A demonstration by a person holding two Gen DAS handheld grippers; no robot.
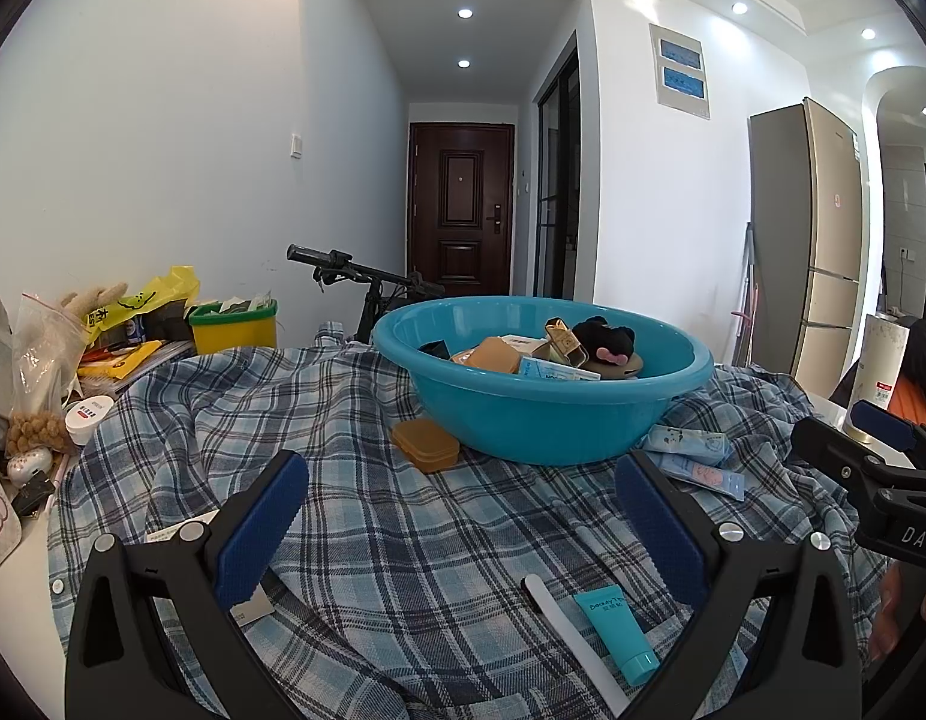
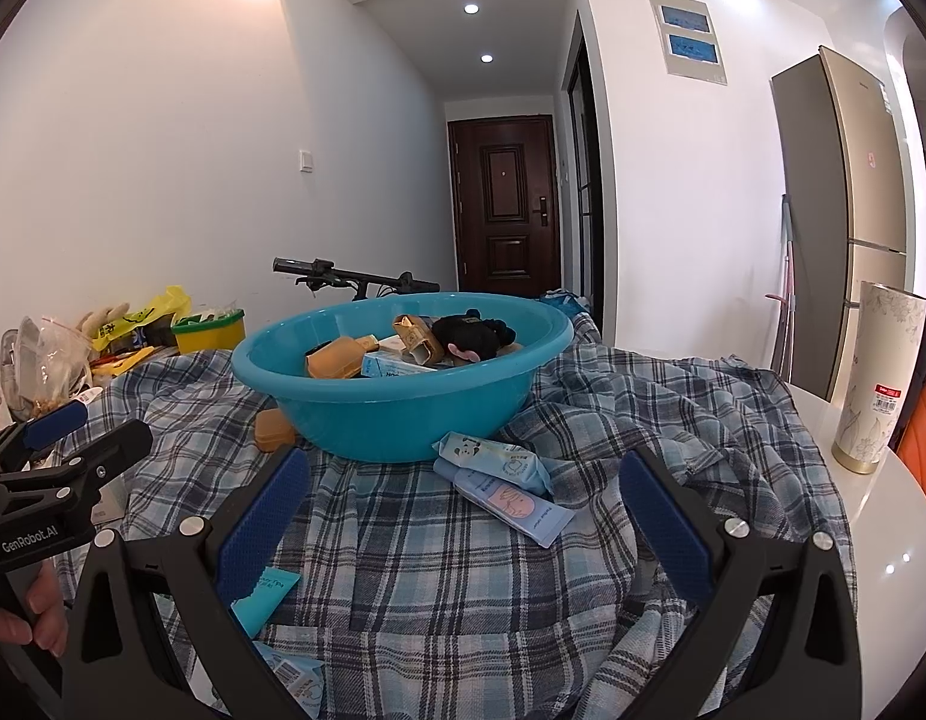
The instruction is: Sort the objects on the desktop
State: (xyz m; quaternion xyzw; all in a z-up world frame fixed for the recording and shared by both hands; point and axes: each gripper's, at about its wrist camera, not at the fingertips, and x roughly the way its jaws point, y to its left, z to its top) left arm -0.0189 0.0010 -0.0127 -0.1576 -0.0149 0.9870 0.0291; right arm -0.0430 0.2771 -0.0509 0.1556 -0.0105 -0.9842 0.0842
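Jaws of both the left gripper (image 1: 463, 516) and right gripper (image 2: 463, 516) gape wide, empty. Near the basin (image 1: 541, 414), loose packets (image 2: 499, 474) and a tube (image 1: 619, 630) lie on rumpled plaid cloth (image 1: 367, 540); a pinch could snag fabric instead.

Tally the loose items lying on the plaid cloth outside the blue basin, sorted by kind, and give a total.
Tissue packs: 2
Orange box: 1
Teal tube: 1
White nail file: 1
Total: 5 clearly seen; a card under the left gripper and a pack by the right gripper are partly hidden and left out.
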